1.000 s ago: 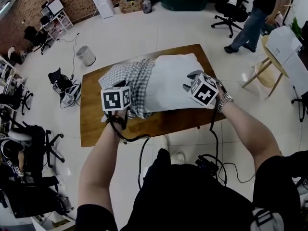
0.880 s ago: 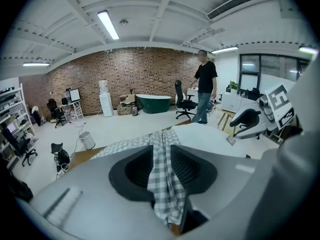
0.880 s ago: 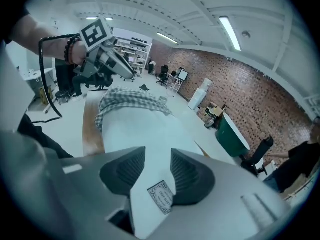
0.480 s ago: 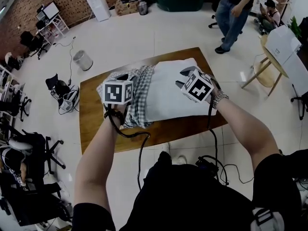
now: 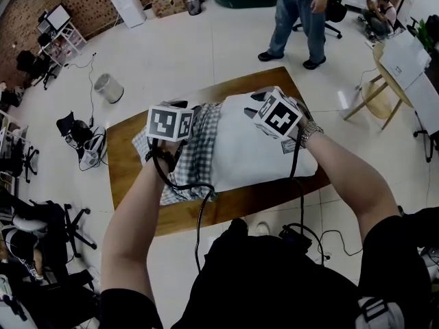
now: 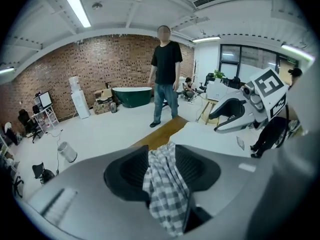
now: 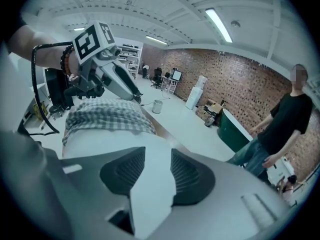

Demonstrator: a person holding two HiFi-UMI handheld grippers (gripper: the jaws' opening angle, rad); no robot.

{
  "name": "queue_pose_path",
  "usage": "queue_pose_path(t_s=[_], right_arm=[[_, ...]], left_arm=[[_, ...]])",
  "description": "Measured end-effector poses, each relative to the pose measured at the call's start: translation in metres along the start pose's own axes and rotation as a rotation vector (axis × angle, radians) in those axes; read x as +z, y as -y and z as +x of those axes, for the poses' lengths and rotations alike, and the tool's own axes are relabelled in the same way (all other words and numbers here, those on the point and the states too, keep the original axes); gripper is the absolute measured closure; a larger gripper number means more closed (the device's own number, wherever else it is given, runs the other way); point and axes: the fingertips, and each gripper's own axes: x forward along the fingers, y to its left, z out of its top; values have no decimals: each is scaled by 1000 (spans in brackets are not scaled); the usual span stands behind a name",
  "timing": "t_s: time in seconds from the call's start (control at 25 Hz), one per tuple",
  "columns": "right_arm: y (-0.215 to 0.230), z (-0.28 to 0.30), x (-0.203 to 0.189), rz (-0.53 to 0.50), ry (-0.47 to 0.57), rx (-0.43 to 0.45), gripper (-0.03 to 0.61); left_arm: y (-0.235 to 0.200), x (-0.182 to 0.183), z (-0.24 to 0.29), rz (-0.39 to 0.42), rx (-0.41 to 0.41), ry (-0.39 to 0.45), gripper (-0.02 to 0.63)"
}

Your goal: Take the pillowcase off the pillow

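You are working the peeling step. The checked pillowcase (image 5: 186, 157) is lying bunched over the 9 o'clock end of the white pillow (image 5: 255, 149). The pillow is resting across the wooden counter (image 5: 127, 177), with most of its body bare toward 3 o'clock.

Your left tongs (image 6: 162, 154) are opening. A fold of the checked cloth is sitting between the pads and seems to be going slack. Your right tongs (image 7: 158, 156) are pinching a corner of the pillow's white fabric, jaws pressed onto it.

By my reading, you are loosening the left side to take a fresh hold. The next move is calling for a new bite on the bunched cloth, then a pull toward 9 o'clock while the right tongs are anchoring the pillow toward 3 o'clock. Be watching for the case snagging on the covered corners.
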Motion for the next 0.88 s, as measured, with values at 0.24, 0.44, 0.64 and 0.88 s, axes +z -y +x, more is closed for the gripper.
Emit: queue_pose_path(t_s=[0.24,0.44,0.64,0.88], right_arm=[[46,40,30,50,14,35,391],[79,77,37,116,-14,113,360],[109,111,39,167,-83,211,328],[109,155,21,241,-203,415,307]], left_arm=[[-37,23,41,5,-99,-81,433],[-55,38,84,-14,-200,-163,417],[-64,43,125,-13,-307,-288,394],[-64,19,169,5,-425,-483,391]])
